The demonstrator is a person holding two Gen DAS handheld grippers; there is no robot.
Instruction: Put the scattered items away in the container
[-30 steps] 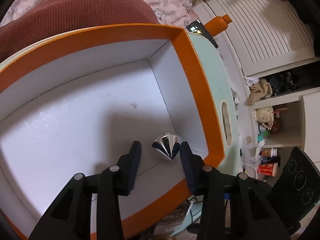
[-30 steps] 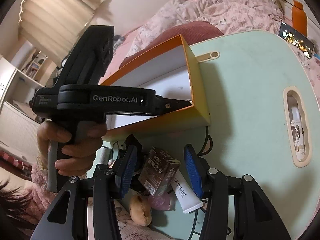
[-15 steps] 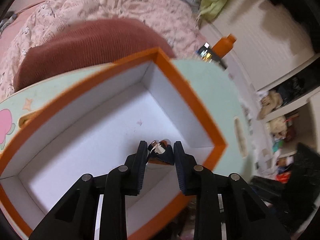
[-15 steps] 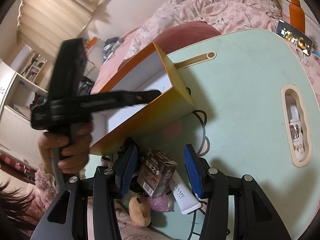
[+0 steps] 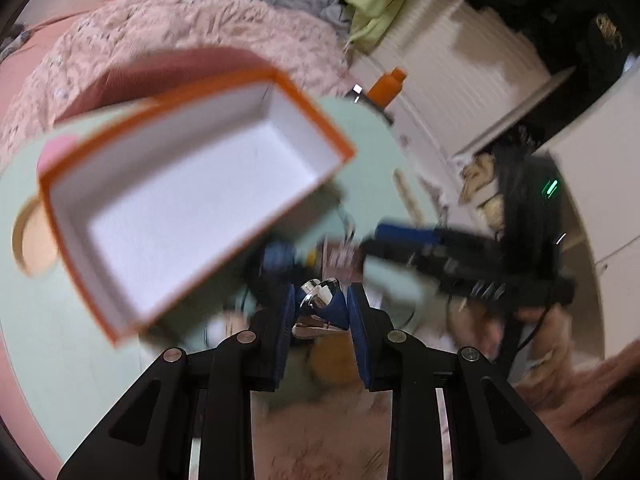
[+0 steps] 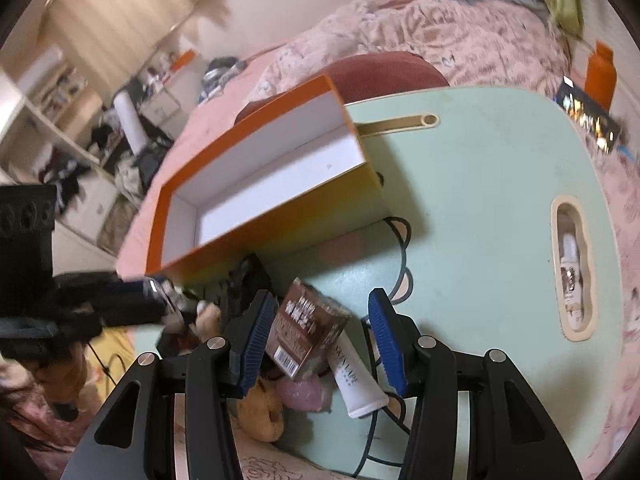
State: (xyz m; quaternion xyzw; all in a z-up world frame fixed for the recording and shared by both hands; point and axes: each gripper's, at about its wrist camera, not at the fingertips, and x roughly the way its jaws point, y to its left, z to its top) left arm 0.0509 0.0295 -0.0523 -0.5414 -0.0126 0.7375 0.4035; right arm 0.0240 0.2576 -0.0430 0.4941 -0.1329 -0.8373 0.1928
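An orange box point(image 5: 312, 114) with a white, bare inside stands on the mint-green table point(image 6: 480, 200); its orange side point(image 6: 280, 220) faces the right wrist view. My left gripper point(image 5: 320, 304) is shut on a small shiny silver object point(image 5: 318, 294) and hangs outside the box, over the pile at the table's near edge. It shows blurred at the left point(image 6: 172, 300) in the right wrist view. My right gripper point(image 6: 320, 332) is open around a brown carton point(image 6: 308, 332) that lies on the table. Its right pad stands apart from the carton.
Beside the carton lie a white tube point(image 6: 356, 380), a brown plush toy point(image 6: 260, 412), a pink soft item point(image 6: 304, 394) and a black cable point(image 6: 400, 232). An orange bottle point(image 6: 600, 68) stands past the table's far edge. A bed with a pink quilt point(image 5: 180, 40) lies behind.
The left gripper shut on the silver object inside the box, then lifted it out and swung to the near side of the box. The right gripper stayed around the carton.
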